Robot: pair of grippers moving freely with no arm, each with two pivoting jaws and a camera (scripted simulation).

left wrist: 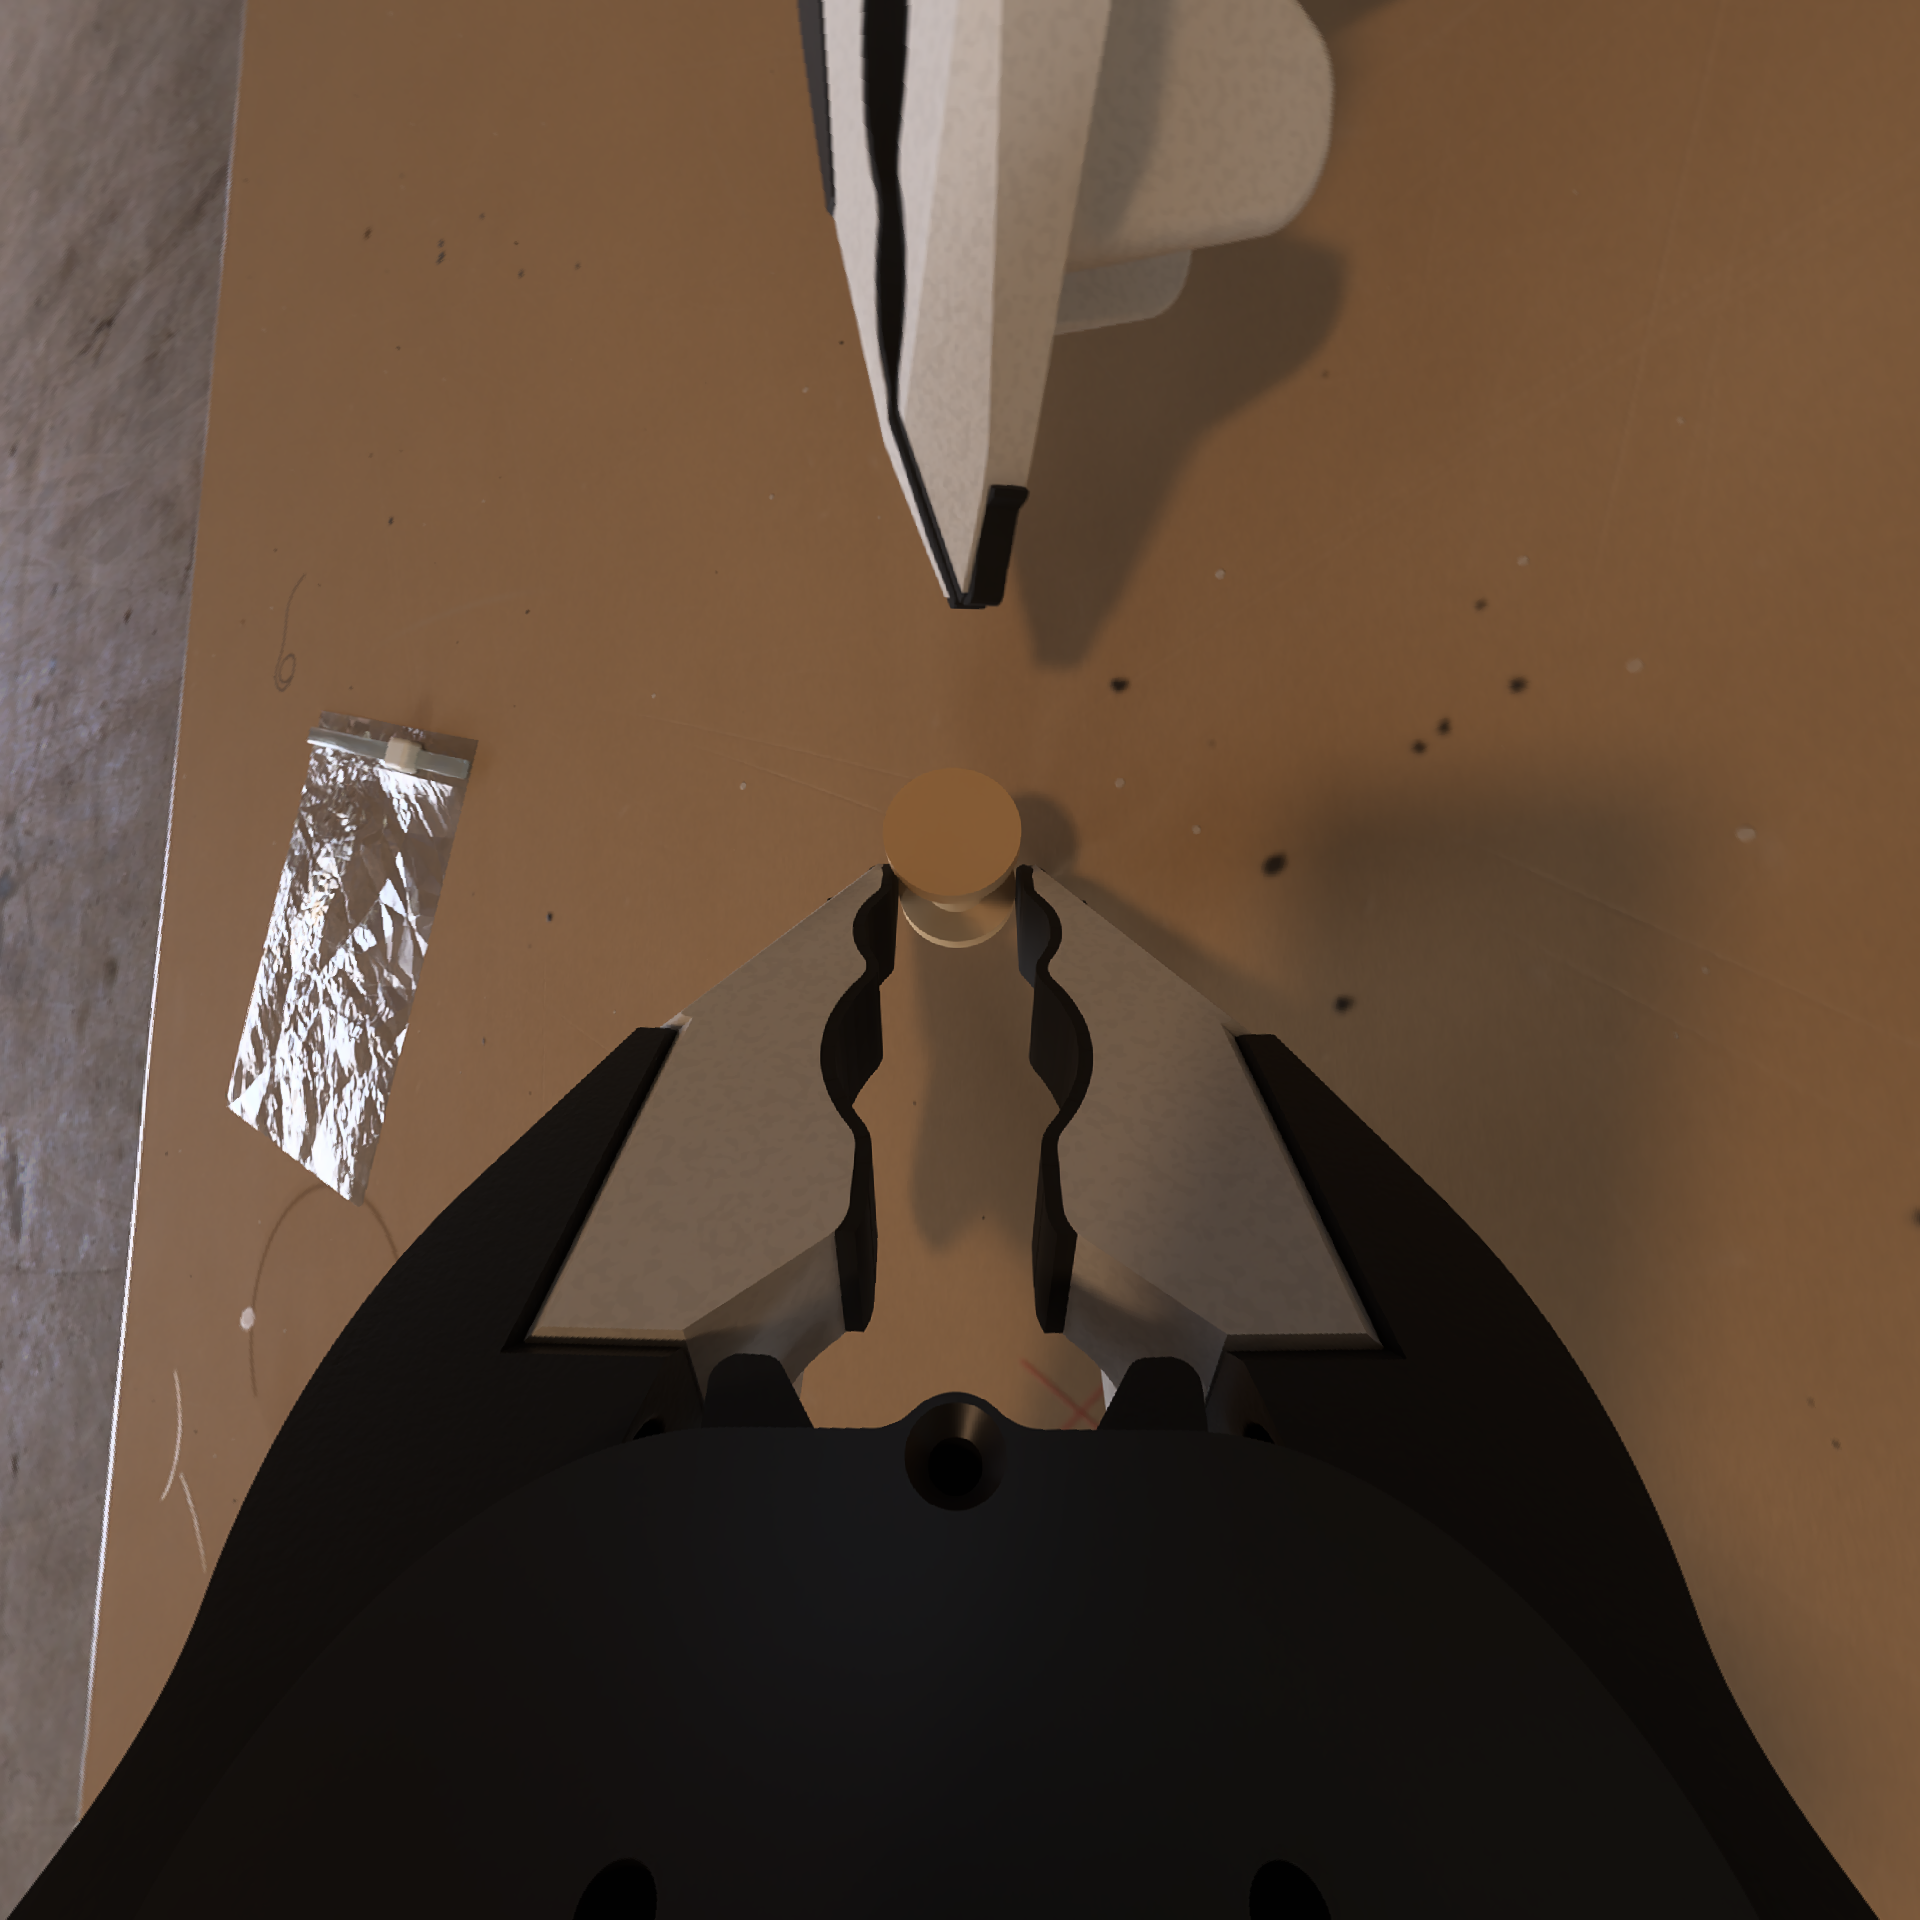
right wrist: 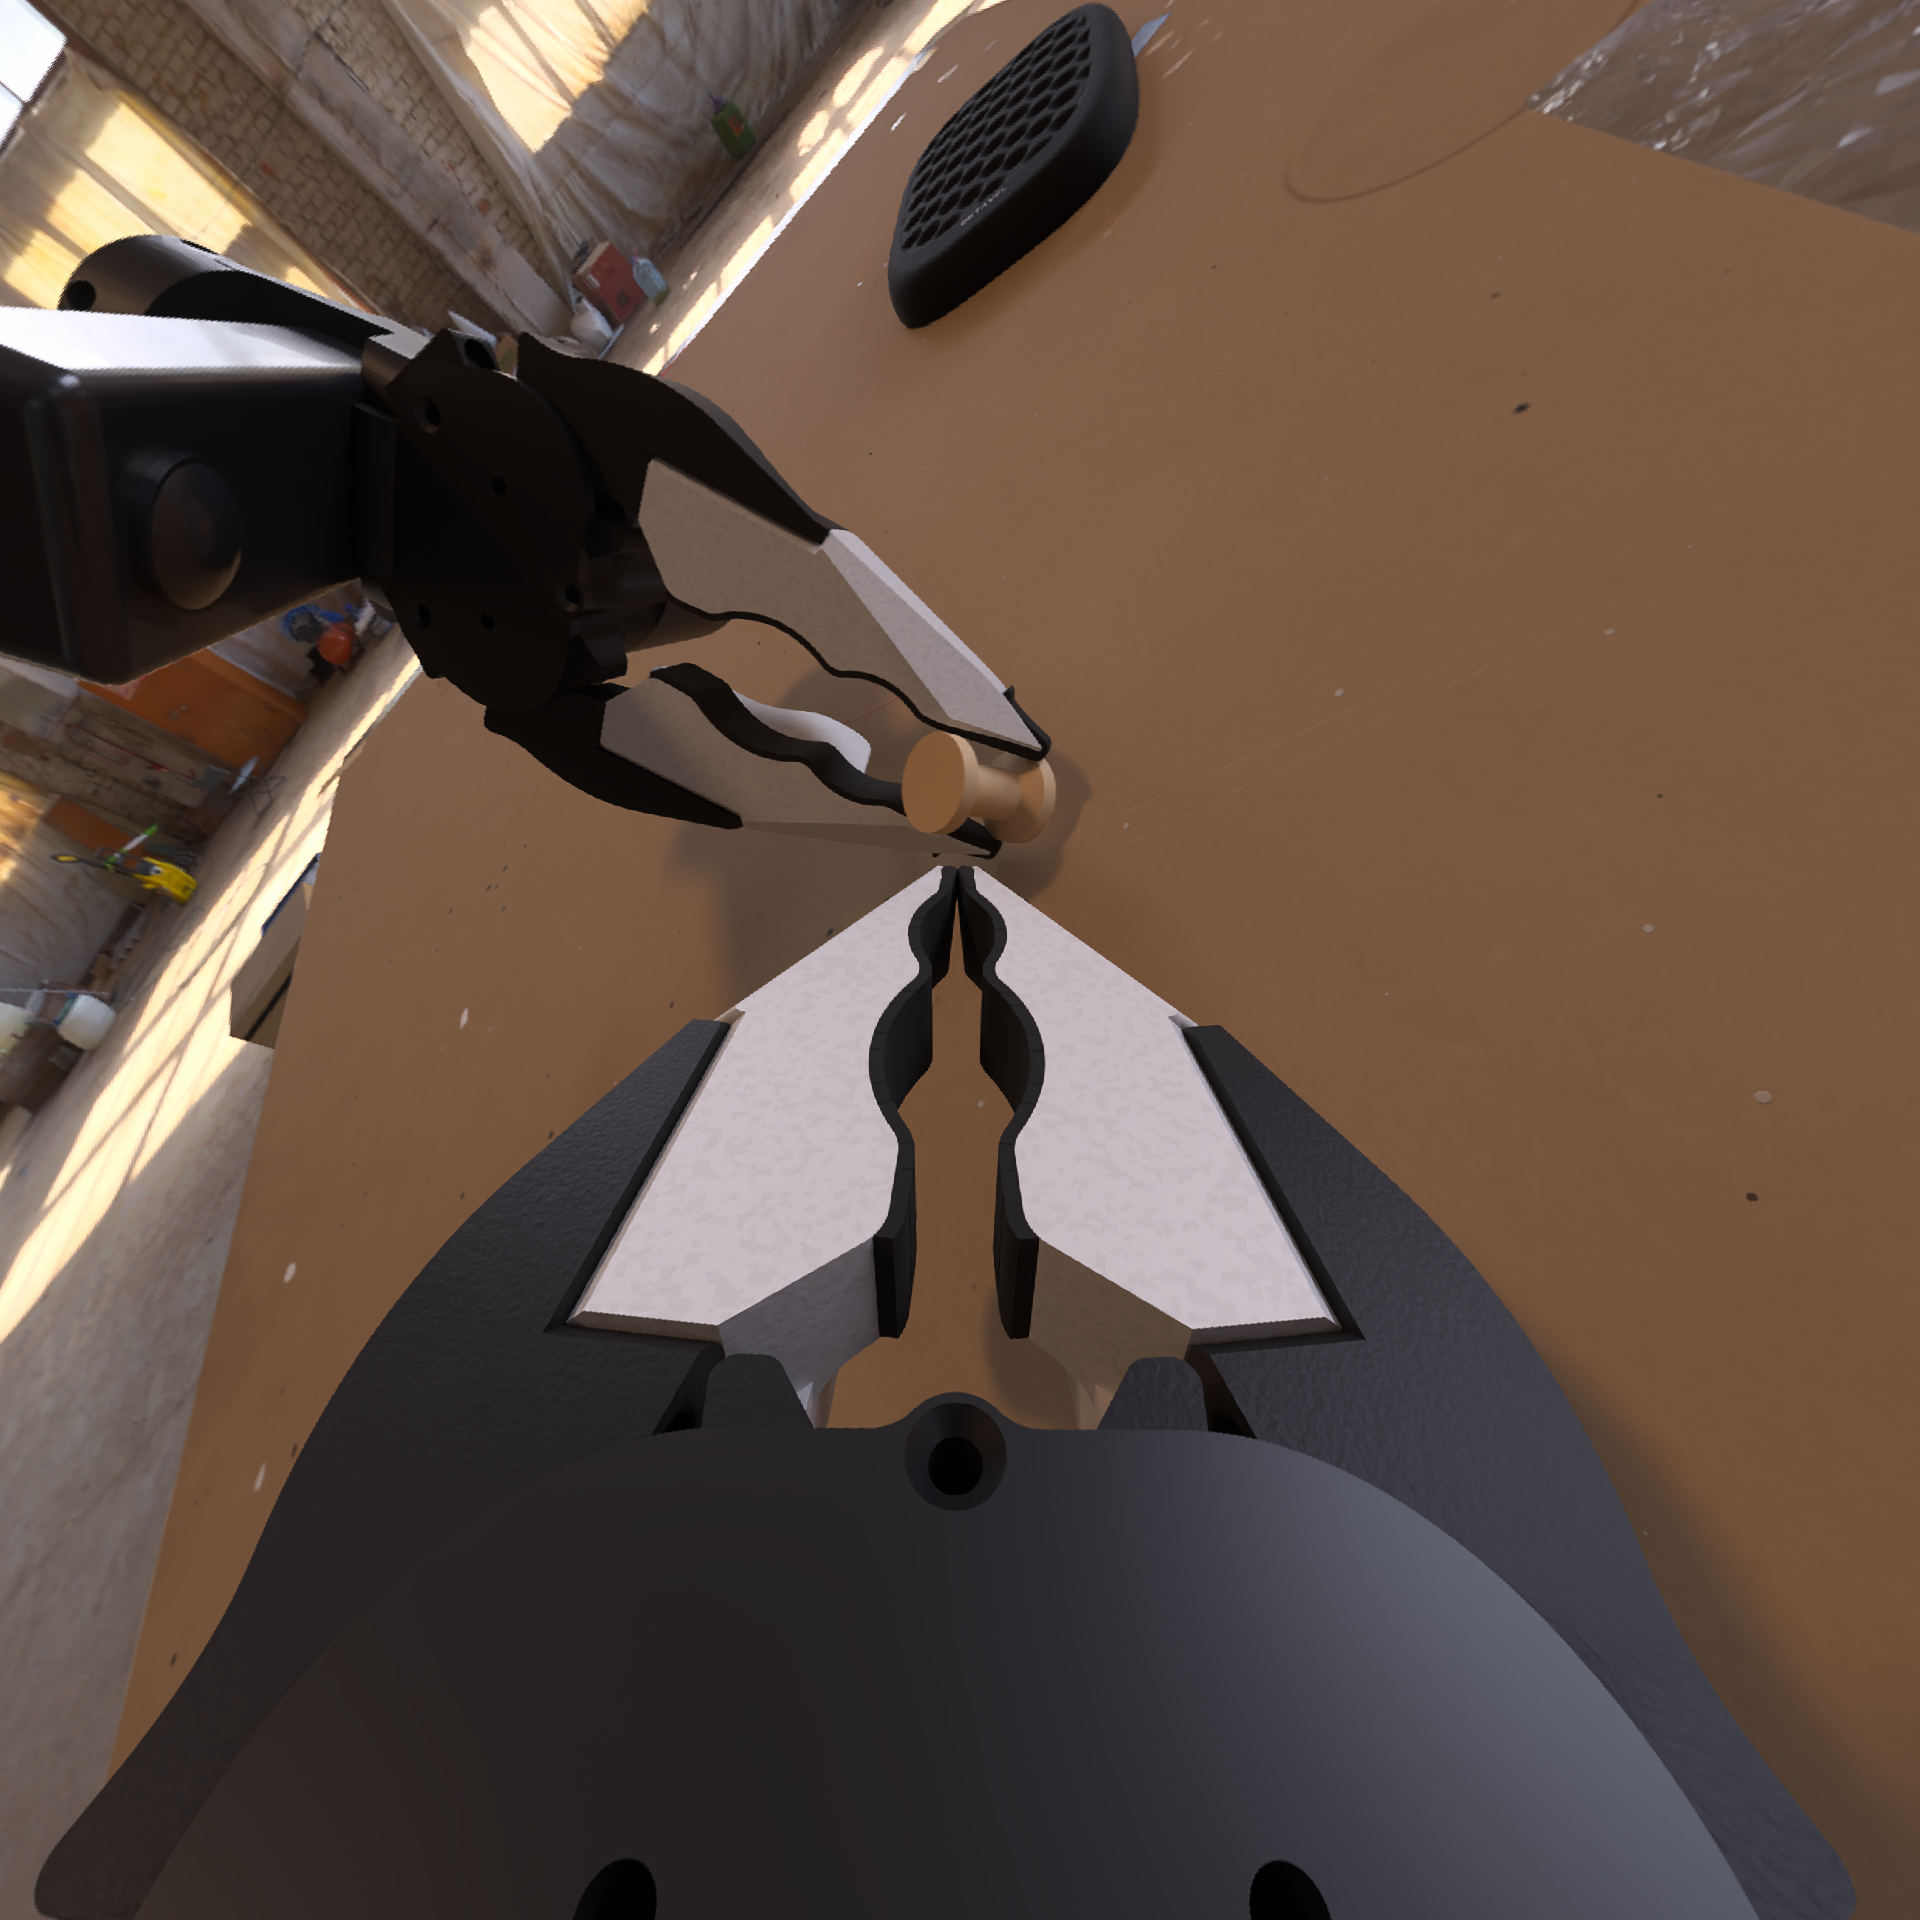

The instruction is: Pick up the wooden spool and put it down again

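In the left wrist view we look down along our left hand-held gripper [left wrist: 953,883] at the wooden spool [left wrist: 951,836], which stands on end on the table [left wrist: 1455,520], its round top face toward the camera. Our fingertips [left wrist: 883,894] flank the lower part of the spool, one on each side, the jaws partly open and about as wide as the spool. We cannot tell from here whether the pads press on it or only bracket it. The right hand-held gripper [left wrist: 971,597] hangs point-down just beyond the spool, apart from it. A crumpled foil bag [left wrist: 348,951] lies well off to the left, near the table edge.

In the right wrist view our right hand-held gripper [right wrist: 954,878] has its jaws nearly closed, tips almost meeting, with nothing between them. Just past its tips the left hand-held gripper straddles the spool, one finger on each side of its narrow waist. The spool's far flange seems to rest on the table, with its shadow tight beside it. A black perforated oval object [right wrist: 1013,166] sits far back.

We judge the task to be at the grasp: the spool looks not yet lifted, so raising it and setting it down remain
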